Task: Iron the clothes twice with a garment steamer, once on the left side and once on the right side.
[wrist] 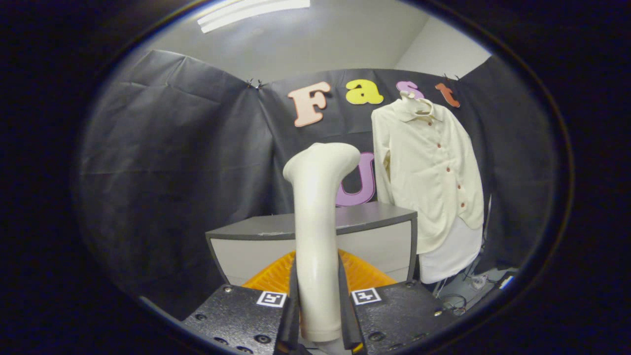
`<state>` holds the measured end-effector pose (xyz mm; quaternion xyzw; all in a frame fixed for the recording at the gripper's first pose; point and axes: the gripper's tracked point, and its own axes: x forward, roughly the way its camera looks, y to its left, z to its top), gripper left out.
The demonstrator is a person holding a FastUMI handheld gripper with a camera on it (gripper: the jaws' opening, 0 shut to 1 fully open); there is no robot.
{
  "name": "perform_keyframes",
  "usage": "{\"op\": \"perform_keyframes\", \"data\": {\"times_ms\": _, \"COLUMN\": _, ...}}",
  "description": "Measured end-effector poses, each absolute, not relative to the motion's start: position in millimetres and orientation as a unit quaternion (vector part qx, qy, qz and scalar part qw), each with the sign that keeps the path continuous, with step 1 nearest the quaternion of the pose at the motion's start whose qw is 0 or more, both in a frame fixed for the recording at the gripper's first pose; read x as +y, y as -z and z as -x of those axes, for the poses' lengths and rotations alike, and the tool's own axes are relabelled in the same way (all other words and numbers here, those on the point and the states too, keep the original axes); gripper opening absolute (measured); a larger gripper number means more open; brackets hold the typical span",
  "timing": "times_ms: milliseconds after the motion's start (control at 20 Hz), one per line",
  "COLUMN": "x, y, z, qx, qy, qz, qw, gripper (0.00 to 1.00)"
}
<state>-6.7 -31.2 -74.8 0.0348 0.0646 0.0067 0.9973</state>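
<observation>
While clamped on both sides of the garment steamer (318, 222) (upright, head tipped right), gripper (319, 315) facing shirt (434, 172) hung beyond cabinet (365, 222).

The camera sits on the hand-held gripper (319, 315) and looks forward along its two fingers, which appear at the lower centre of the frame, pressed on the handle of the garment steamer (318, 231). This handle stands very near the lens and rises through the middle of the picture. The view faces the black cloth wall (172, 162) of the booth, roughly level, tilted slightly up so the ceiling light (251, 12) shows at the top. The grey counter (315, 227) lies at middle distance, the hanging shirt (429, 167) farther, right of centre.
</observation>
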Motion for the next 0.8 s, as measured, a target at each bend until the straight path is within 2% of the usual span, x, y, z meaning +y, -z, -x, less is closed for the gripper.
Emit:
{"op": "perform_keyframes", "data": {"times_ms": 200, "x": -24.6, "y": 69.1, "z": 24.7, "qx": 0.038, "qy": 0.029, "qz": -0.03, "qw": 0.998, "gripper": 0.34}}
{"op": "perform_keyframes", "data": {"times_ms": 800, "x": -16.0, "y": 38.4, "z": 74.4, "qx": 0.009, "qy": 0.028, "qz": -0.027, "qw": 0.999, "gripper": 0.33}}
